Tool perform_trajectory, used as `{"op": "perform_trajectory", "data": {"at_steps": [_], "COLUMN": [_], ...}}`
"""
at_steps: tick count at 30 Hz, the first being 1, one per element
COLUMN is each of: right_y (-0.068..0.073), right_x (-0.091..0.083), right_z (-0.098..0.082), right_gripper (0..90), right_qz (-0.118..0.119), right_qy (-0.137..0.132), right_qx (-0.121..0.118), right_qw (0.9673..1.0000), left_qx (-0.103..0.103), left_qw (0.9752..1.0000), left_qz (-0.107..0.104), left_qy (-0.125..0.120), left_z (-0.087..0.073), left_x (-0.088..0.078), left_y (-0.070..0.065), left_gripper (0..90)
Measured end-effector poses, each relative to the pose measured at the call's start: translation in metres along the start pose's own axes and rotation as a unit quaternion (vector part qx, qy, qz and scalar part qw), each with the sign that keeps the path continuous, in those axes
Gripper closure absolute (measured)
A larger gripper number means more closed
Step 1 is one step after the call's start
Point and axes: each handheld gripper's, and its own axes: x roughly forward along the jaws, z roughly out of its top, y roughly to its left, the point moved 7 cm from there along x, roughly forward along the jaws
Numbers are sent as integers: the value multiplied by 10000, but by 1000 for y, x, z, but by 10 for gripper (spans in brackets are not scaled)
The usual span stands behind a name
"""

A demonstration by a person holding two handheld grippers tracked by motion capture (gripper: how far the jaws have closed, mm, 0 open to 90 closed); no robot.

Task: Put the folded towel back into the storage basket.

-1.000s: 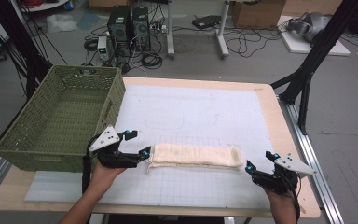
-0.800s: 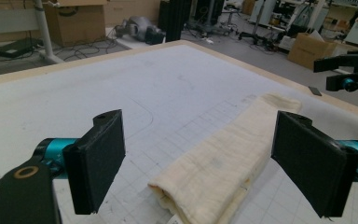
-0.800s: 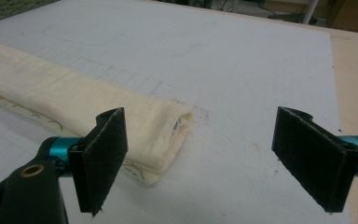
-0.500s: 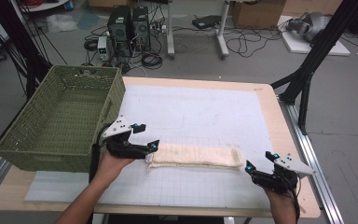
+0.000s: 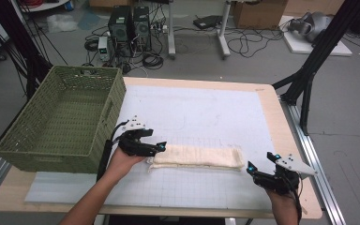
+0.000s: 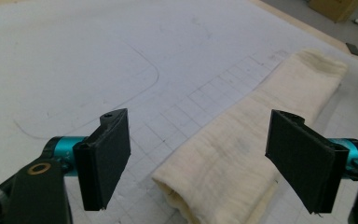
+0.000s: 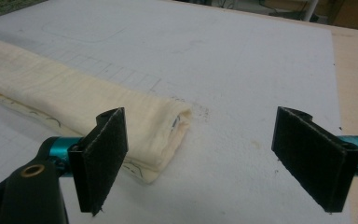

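Folded cream towel (image 5: 197, 157): lies flat on white gridded mat (image 5: 201, 117), near front edge of surface (image 5: 267, 96), long axis running left–right. Green woven basket (image 5: 61, 122) stands at left of surface, apart from towel.

Handling (est.): light, soft, limp cloth; several layers, so likely to sag and unfold if lifted at one end only. Not fragile, not slippery; felt-like pads should bite well. Best hold: pinch through full layer stack at each short end, close to corner, w/ both grippers lifting together. Loose layer edges show at both ends in gripper views; catch all layers, not just top one.

Left gripper (image 5: 153, 146): at towel's left end. Jaws wide apart, have just been closing slightly; towel end (image 6: 223, 172) lies below and between pads (image 6: 107, 154), no contact seen. Nothing held.

Right gripper (image 5: 262, 166): just beside towel's right end, low over mat. Jaws wide apart, empty; towel end (image 7: 168, 126) near left pad, not touching.
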Motion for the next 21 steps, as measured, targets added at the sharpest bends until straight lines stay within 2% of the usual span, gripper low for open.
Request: {"op": "perform_trajectory", "data": {"at_steps": [2,3,5,6,8,11,15,19,21], "right_y": [0,0,-1,-1,-1,0,0,0,0], "right_x": [0,0,0,0,-1,-1,-1,0,0], "right_z": [0,0,0,0,0,-1,-1,-1,-1], "right_gripper": [169,169,169,170,169,169,169,169,169], "right_qz": [-3,-2,1,-3,-3,-4,-3,1,2], "right_qy": [4,-5,-8,-10,-3,6,15,15,9], "right_qx": [10,-9,-30,-31,-22,-10,-11,-43,-28], "right_qw": [10000,10000,10000,10000,10000,10000,10000,10000,10000], "left_qx": [0,-32,-79,-106,-142,9,28,157,191], "left_qw": [10000,9997,9995,9991,9989,9978,9972,9942,9936], "left_qz": [17,60,61,117,153,184,232,212,227], "left_qy": [51,233,285,393,418,640,704,1046,1092], "left_z": [-2,-9,-12,-17,-19,-25,-27,-35,-36], "left_x": [1,6,8,10,12,15,17,21,21], "left_y": [1,1,2,3,3,0,-2,-4,-4], "left_gripper": [240,248,258,261,263,269,302,328,348]}}
